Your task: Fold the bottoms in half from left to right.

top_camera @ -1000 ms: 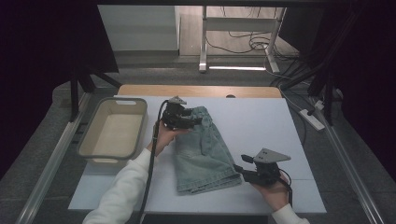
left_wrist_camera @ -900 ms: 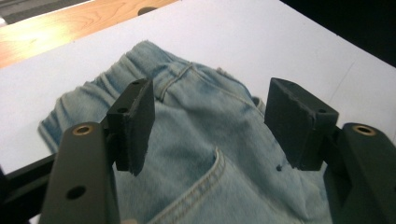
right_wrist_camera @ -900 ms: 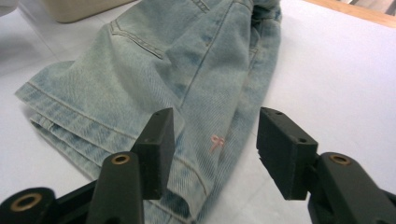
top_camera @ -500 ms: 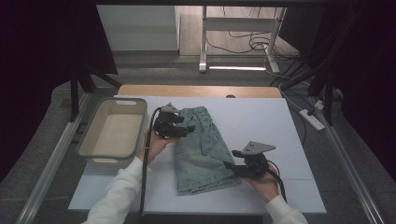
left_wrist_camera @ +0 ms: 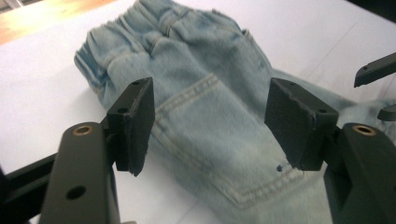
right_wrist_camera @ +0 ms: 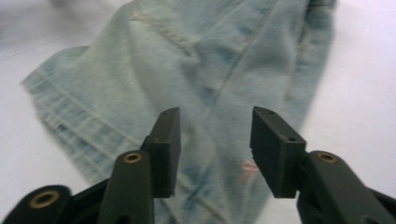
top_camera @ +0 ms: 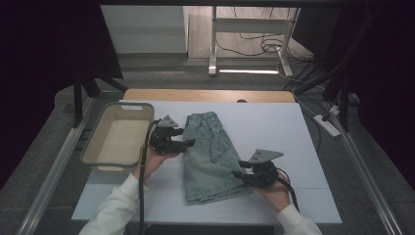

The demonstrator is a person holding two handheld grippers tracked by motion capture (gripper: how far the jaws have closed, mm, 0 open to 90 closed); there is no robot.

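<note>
A pair of light-blue denim shorts (top_camera: 209, 156) is laid flat near the middle of the white table (top_camera: 274, 127), folded lengthwise so that the two legs lie one on the other. The elastic, gathered waistband is turned toward the far edge of the table and the hems toward the person. A stitched back pocket is seen on the upper face in the left gripper view, with a small dark dot near its lower corner. The denim is pale and faded, with darker blue streaks along the seams, and a small pink mark is seen near the leg in the right gripper view.

The left gripper (top_camera: 188, 143) is held at the left edge of the shorts, level with the pocket; its jaws are spread wide and nothing is pinched between them. The right gripper (top_camera: 236, 173) is held at the right edge of the shorts near the hem; its jaws are likewise spread apart above the cloth, with nothing gripped.

A beige plastic basin (top_camera: 98, 142) is set on the left part of the table, beside the left gripper.
</note>
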